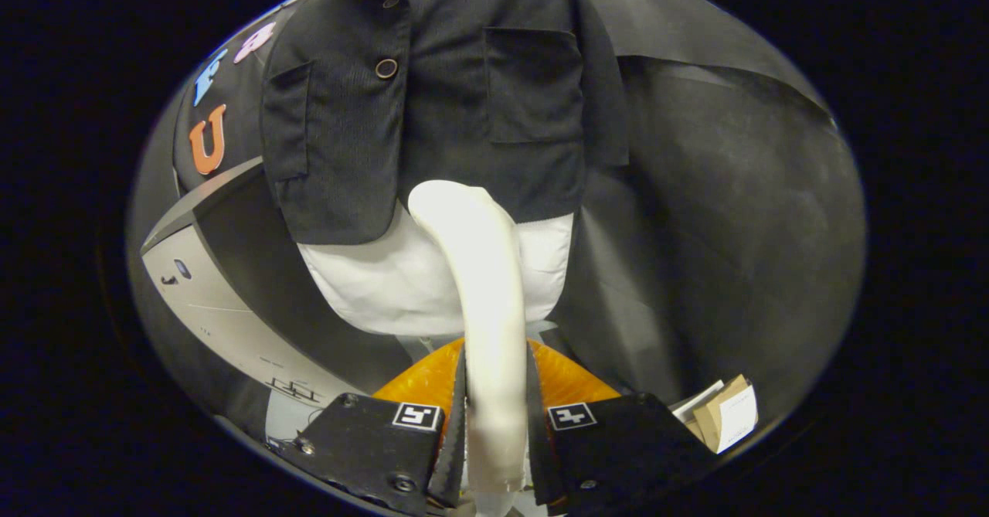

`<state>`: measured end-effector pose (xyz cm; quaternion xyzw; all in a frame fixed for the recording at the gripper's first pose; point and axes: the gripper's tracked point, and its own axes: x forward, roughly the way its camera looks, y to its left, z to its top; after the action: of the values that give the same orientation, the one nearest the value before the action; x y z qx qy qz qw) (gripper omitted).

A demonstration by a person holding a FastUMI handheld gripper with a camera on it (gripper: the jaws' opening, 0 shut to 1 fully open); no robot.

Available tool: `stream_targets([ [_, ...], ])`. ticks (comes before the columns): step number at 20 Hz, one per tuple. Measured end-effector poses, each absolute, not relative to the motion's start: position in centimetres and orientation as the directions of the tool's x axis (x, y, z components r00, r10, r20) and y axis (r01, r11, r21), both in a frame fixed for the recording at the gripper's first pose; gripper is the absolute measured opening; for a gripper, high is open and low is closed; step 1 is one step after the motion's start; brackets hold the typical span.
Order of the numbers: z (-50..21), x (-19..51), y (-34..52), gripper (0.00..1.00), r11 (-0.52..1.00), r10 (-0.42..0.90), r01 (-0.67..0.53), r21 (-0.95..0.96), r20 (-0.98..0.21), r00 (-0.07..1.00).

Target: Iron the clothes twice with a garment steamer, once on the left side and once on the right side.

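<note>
Claw (495, 416) clamping steamer (483, 285) (by jacket (433, 107))

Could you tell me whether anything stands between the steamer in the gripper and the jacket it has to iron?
Nothing visible does. The gripper is shut on the steamer, whose head rises ahead of the fingers to the jacket's lower hem.

The garment steamer (485, 301) is a long, smooth, cream-white wand, clamped at its handle between the two fingers of the gripper (494, 424) and reaching forward and up, its rounded head bent a little left at the hem of the clothes. The clothes are a dark jacket (433, 107) with a button and patch pockets, worn over a white shirt (371, 285), hanging upright just beyond the head.
</note>
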<state>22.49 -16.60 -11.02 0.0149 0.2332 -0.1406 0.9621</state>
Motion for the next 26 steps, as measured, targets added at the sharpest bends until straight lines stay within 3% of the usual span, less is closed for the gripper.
stream_targets([
  [6, -9.2, 21.1, -17.3, 0.37, 0.977, -0.201, 0.212, -0.024, -0.439, 0.876],
  [11, -5.7, 17.5, -16.0, 0.37, 0.977, -0.207, 0.213, -0.022, -0.348, 0.914],
  [16, -2.1, 11.0, -13.8, 0.37, 0.955, -0.284, 0.295, 0.015, -0.235, 0.930],
  [26, 3.5, -4.9, -4.7, 0.38, 0.959, -0.248, 0.258, 0.114, -0.093, 0.964],
])
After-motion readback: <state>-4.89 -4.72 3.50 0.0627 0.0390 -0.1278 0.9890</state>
